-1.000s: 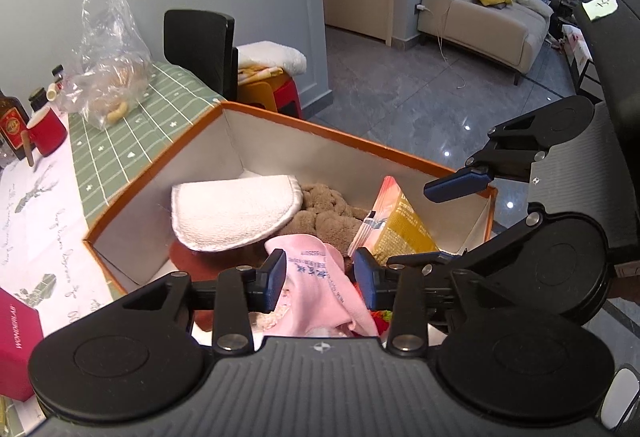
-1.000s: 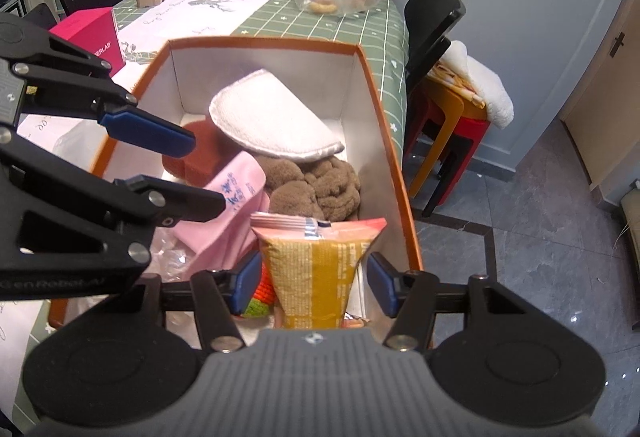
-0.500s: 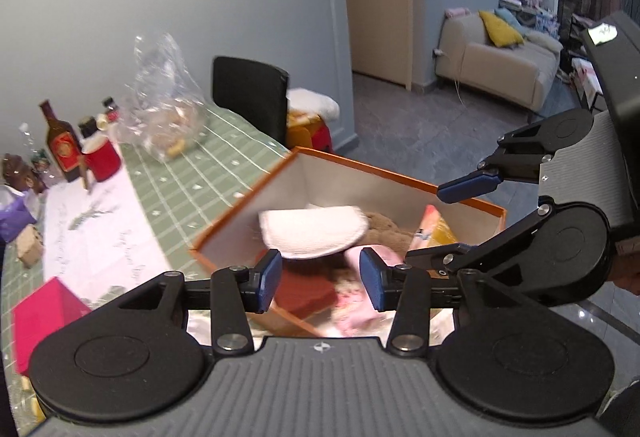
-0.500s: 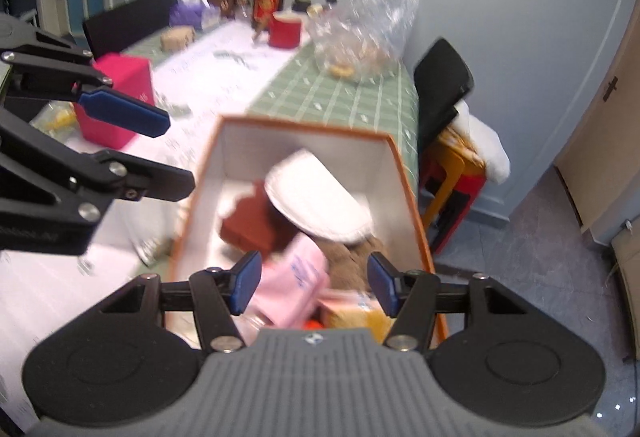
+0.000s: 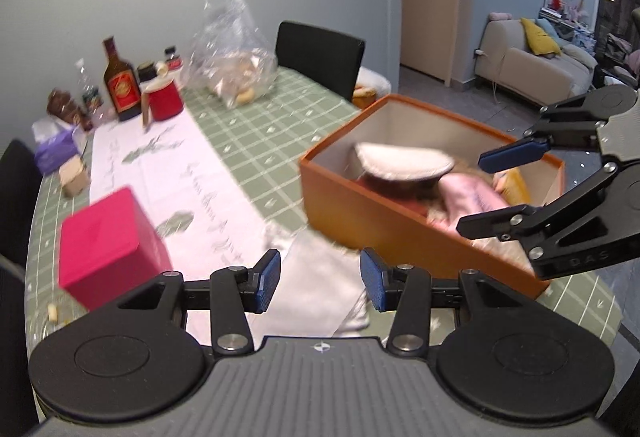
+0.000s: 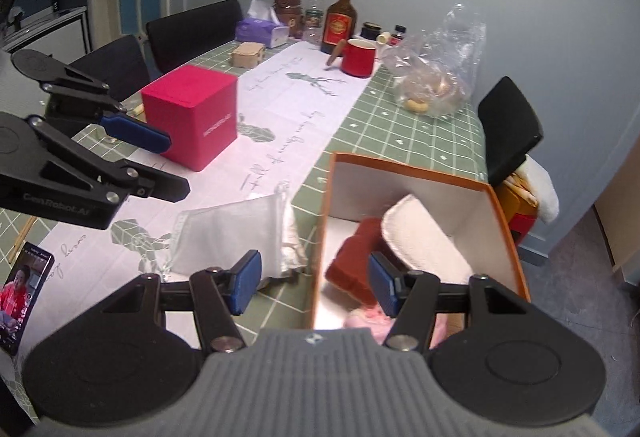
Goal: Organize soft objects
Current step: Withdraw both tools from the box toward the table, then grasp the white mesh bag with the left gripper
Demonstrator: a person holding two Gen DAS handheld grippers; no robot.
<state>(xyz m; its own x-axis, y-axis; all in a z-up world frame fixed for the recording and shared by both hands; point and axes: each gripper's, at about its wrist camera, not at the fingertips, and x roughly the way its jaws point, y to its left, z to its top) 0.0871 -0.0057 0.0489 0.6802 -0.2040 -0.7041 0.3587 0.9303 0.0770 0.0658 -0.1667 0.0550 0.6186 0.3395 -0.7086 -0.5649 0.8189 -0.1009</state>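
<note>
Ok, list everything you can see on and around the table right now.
box: one, orange, table's near right edge
pad: one, white, in the box
pink cloth: one, in the box
white bag: one, left of the box
cube: one, pink, on the runner
bottle: one, brown, far end
mug: one, red, by the bottle
plastic bag: one, clear, far right
phone: one, near left
left tool: open, empty
right tool: open, empty
</note>
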